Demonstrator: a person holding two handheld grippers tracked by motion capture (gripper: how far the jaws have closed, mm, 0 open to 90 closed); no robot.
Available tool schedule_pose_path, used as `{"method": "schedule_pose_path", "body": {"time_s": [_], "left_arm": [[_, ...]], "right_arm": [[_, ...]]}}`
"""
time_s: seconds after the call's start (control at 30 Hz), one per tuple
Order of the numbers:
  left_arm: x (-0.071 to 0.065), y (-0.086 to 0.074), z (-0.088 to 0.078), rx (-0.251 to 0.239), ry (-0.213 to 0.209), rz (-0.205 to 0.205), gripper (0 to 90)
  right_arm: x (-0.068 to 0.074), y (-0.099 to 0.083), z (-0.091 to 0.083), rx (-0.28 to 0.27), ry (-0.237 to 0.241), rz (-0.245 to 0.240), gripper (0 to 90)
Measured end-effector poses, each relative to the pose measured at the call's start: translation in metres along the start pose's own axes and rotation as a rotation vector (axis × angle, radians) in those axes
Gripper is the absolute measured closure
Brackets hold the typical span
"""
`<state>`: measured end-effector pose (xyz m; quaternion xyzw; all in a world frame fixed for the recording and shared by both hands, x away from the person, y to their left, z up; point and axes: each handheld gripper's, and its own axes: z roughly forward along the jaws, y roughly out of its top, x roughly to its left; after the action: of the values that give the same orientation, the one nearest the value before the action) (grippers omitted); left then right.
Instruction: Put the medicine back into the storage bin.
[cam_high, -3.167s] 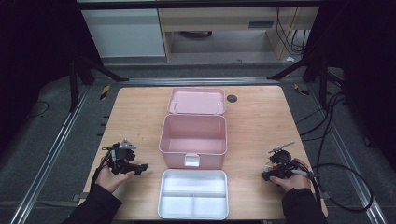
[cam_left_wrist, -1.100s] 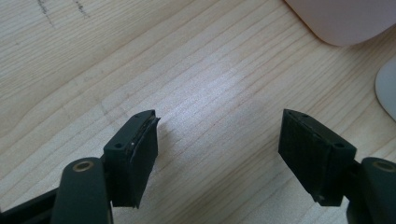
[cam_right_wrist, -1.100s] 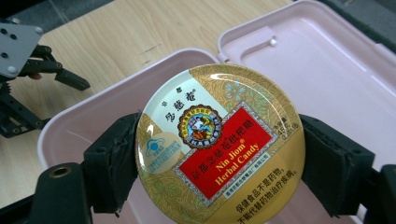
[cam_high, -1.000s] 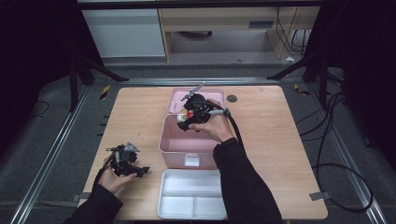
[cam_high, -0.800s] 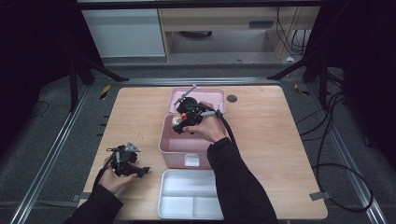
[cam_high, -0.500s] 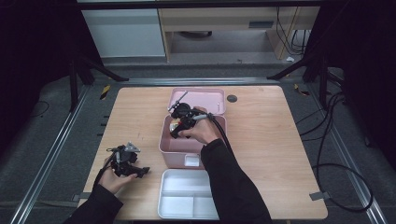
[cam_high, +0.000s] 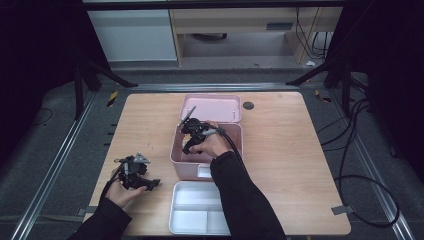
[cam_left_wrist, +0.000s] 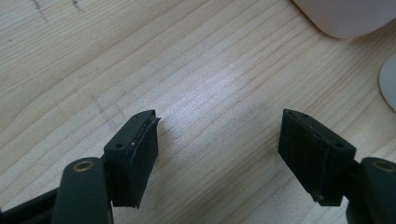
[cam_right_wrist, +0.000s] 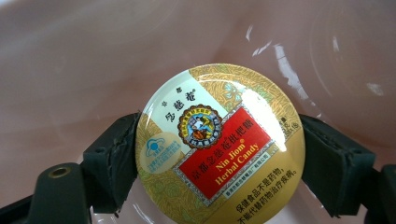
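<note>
Dark floor and metal rails ring the pale wooden tabletop, and we read it from its left side across. At about eight o'clock on the tabletop our left claw sits in the hand, low over bare wood; in the left gripper view its jaws stand wide apart with nothing between them, so it is released and idle. Moving right to the centre, the pink box stands open, its pink lid lying just behind it at twelve o'clock and a white divided tray just in front at six o'clock. Our right claw reaches down into the box. In the right gripper view the jaws are clenched on the rim of a round gold candy tin, one pad at nine o'clock and the other at three o'clock of its face, the label turned toward the camera and the pink inner wall all around it.

We cannot tell whether the tin rests on the box floor or hangs clear of it. We judge the step is handling the tin inside the box. The tin is smooth and round, so we should hold the pads square across its widest line, keep the squeeze firm, and move straight along the box's height, clear of the walls.
</note>
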<state>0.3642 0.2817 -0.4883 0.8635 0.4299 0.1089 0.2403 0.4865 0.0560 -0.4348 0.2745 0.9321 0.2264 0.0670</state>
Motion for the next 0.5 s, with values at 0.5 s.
{"method": "schedule_pose_path", "body": {"time_s": [0.5], "left_arm": [[0.000, 0.000, -0.004, -0.020, -0.013, 0.004, 29.1]], "right_arm": [[0.008, -0.002, -0.033, -0.108, -0.005, 0.005, 19.5]]}}
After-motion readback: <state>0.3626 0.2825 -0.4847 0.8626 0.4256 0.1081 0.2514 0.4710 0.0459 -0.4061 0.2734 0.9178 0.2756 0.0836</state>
